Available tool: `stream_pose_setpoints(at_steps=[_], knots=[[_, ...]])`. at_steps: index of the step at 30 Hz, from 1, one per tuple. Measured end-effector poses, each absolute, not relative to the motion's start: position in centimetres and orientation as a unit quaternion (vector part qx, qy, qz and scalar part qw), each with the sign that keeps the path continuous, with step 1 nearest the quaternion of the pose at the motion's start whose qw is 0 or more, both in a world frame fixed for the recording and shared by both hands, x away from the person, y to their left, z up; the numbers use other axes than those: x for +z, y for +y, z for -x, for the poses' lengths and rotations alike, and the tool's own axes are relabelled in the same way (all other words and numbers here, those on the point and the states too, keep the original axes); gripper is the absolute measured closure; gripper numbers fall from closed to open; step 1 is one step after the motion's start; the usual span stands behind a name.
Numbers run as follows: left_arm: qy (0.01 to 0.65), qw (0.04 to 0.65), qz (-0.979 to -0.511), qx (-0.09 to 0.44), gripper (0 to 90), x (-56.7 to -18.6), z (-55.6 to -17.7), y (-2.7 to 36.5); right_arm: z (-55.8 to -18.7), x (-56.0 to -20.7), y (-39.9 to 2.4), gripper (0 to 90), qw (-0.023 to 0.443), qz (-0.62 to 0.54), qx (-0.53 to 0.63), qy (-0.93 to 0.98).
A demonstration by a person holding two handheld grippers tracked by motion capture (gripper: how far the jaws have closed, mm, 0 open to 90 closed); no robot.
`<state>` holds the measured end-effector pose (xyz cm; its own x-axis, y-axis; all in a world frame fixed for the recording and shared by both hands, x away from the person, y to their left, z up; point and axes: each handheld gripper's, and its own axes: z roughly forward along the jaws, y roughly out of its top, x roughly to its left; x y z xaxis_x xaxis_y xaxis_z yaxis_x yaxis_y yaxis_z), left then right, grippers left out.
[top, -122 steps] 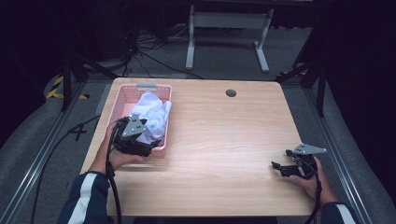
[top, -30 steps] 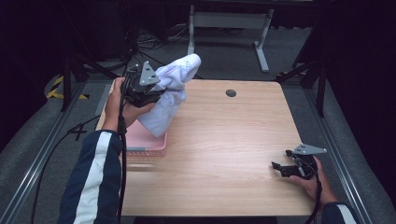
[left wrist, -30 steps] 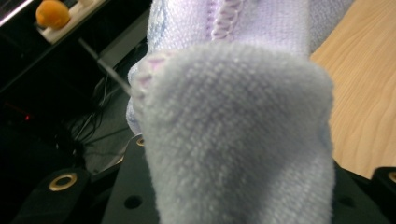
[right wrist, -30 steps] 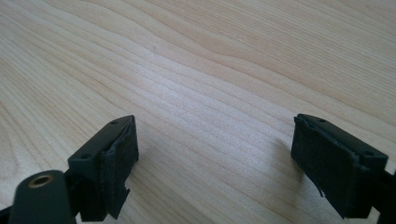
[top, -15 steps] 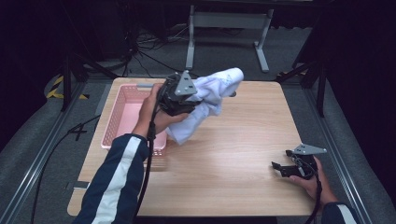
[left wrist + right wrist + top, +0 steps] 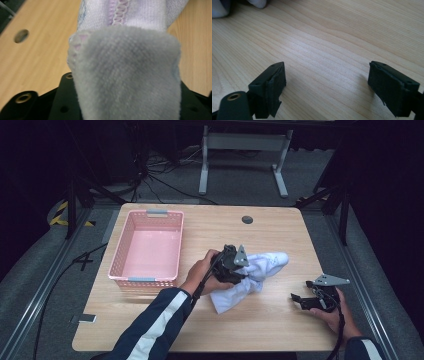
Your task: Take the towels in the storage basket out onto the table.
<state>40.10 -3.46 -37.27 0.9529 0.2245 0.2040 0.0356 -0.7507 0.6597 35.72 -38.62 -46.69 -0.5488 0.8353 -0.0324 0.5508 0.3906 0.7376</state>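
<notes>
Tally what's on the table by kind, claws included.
Pink basket: 1
White cloth: 1
Claws: 2 (left claw, right claw)
Total: 4

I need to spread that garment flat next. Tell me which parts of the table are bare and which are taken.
Bare: the far strip between the pink basket and the round hole, and the near edge in front of the white garment. Crowded: the middle, where the left gripper sits on the garment, and the right side by the right gripper.
</notes>
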Motion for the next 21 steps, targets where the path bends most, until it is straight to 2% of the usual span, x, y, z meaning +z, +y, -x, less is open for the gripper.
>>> stream_pose_setpoints(at_steps=[1, 2, 4, 7, 12, 13, 15, 21], knots=[[0.077, 0.348, -0.924, 0.14, 48.4, -37.8, -39.8, -3.3, -35.7, -46.7, -38.6, 15.1, 0.204, -0.429, 0.348, 0.808], [0.085, 0.346, -0.923, 0.146, 36.8, -38.0, -39.6, -3.2, -35.7, -46.7, -38.6, 15.1, 0.204, -0.429, 0.348, 0.808], [0.106, 0.351, -0.918, 0.148, 20.2, -38.1, -38.8, -2.6, -35.7, -46.7, -38.6, 15.1, 0.204, -0.429, 0.348, 0.808], [0.108, 0.368, -0.908, 0.168, 19.1, -37.6, -37.2, -1.0, -35.7, -46.7, -38.6, 15.1, 0.204, -0.428, 0.348, 0.809], [0.122, 0.384, -0.899, 0.173, 18.1, -37.5, -34.8, 1.4, -35.7, -46.7, -38.6, 15.3, 0.204, -0.429, 0.348, 0.808], [0.122, 0.381, -0.899, 0.177, 19.4, -37.9, -34.1, 1.9, -35.7, -46.6, -38.6, 16.8, 0.204, -0.429, 0.347, 0.809], [0.123, 0.378, -0.903, 0.161, 19.9, -38.8, -33.3, 2.5, -35.8, -46.1, -38.3, 30.7, 0.204, -0.426, 0.342, 0.813], [0.141, 0.348, -0.917, 0.134, 28.8, -42.4, -32.9, 3.1, -36.3, -42.6, -35.5, 29.6, 0.202, -0.377, 0.423, 0.799]])
